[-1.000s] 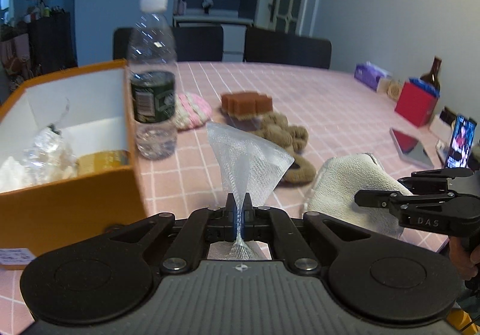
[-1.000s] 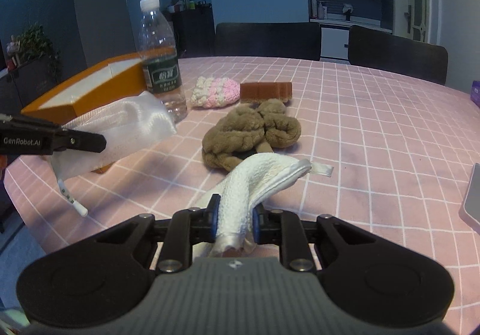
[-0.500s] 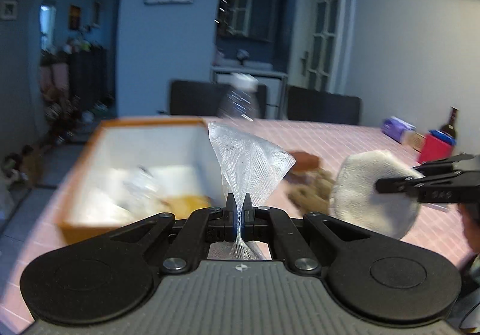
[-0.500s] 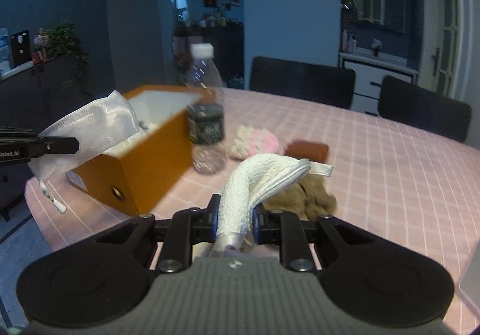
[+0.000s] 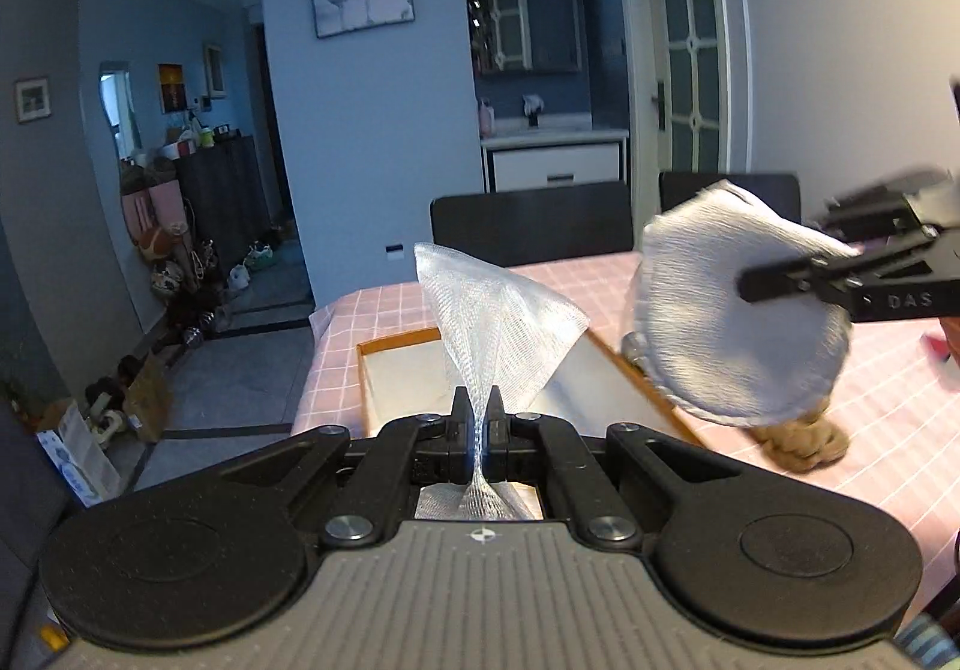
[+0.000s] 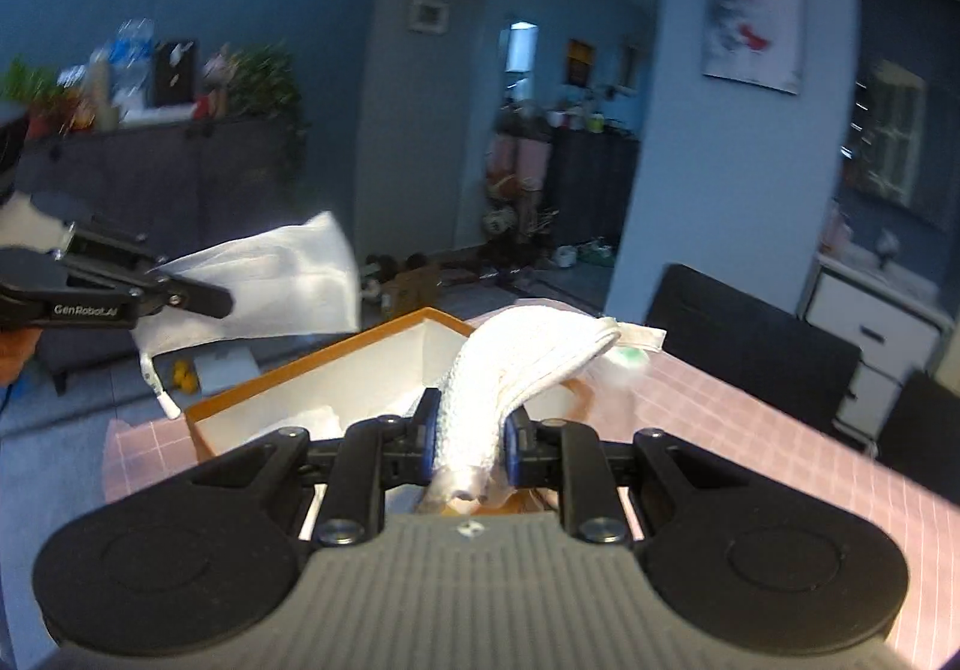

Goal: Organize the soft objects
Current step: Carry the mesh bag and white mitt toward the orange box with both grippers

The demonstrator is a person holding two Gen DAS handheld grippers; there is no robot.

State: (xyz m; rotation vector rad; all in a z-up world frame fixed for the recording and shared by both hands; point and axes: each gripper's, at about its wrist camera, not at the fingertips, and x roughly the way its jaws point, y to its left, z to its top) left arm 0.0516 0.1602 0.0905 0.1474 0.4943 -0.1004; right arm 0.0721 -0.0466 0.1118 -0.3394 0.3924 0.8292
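Carriage is the step in hand: both soft things are lifted clear of the bench and are being brought to the orange box, which stands open at the bench's corner with a white lining and some pale contents low inside that are too blurred to name. The left hand-held gripper is pinched fully together on the gathered neck of a white mesh pouch, whose body fans upward in front of the box's open top; in the right wrist view the same pouch hangs just beyond the box's outer wall, over the floor, with a drawstring dangling. The right hand-held gripper is closed narrow on a folded white towel cloth, which bulges between the blue pads and arches forward above the box's near rim, its tape loop sticking out toward the far corner. A brown knotted plush piece lies on the bench just outside the box's right wall, not yet gathered. By my judgement the task is partway along, with these two pieces about to go in. The next move calls for bringing each piece inside the box walls and lowering it before release. The pouch needs the larger shift, since it seems to hang past the box's edge and could drop to the floor.
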